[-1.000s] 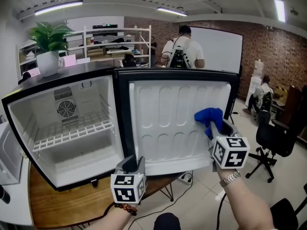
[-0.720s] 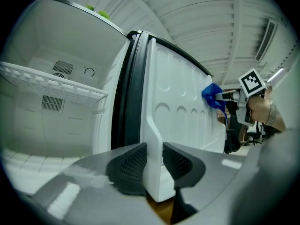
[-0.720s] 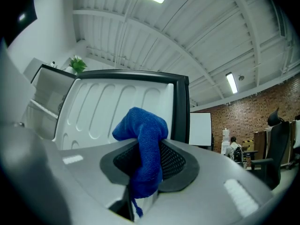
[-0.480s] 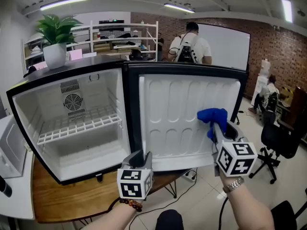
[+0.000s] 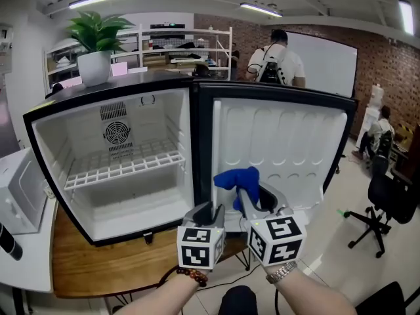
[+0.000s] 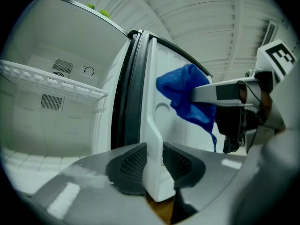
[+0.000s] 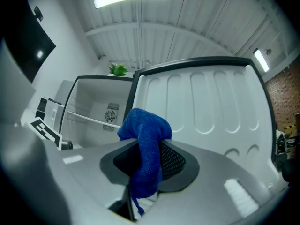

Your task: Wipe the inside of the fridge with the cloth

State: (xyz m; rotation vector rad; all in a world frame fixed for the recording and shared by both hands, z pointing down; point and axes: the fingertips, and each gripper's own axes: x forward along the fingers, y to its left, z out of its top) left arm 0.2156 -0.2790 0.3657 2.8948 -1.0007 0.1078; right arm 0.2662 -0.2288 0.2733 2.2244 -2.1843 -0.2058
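Observation:
The small black fridge [image 5: 125,169] stands open on a wooden table, its white door [image 5: 289,149] swung out to the right. My left gripper [image 5: 209,210] is shut on the door's lower edge [image 6: 152,125], and the white lip sits between the pads. My right gripper [image 5: 249,199] is shut on a blue cloth [image 5: 237,178]. It holds the cloth low in front of the door liner, close to the hinge side and just right of the left gripper. In the right gripper view the cloth [image 7: 145,144] bunches over the jaws and hangs down between them.
A wire shelf [image 5: 125,166] spans the fridge cavity, with a fan grille on the back wall. A potted plant [image 5: 98,44] stands on top of the fridge. A white appliance [image 5: 20,195] sits at the left. A person [image 5: 279,61] stands behind and an office chair [image 5: 387,195] is at the right.
My right gripper has swept the blue cloth left and slightly down, from the door's right side to near the hinge. The left gripper has kept its hold on the door.

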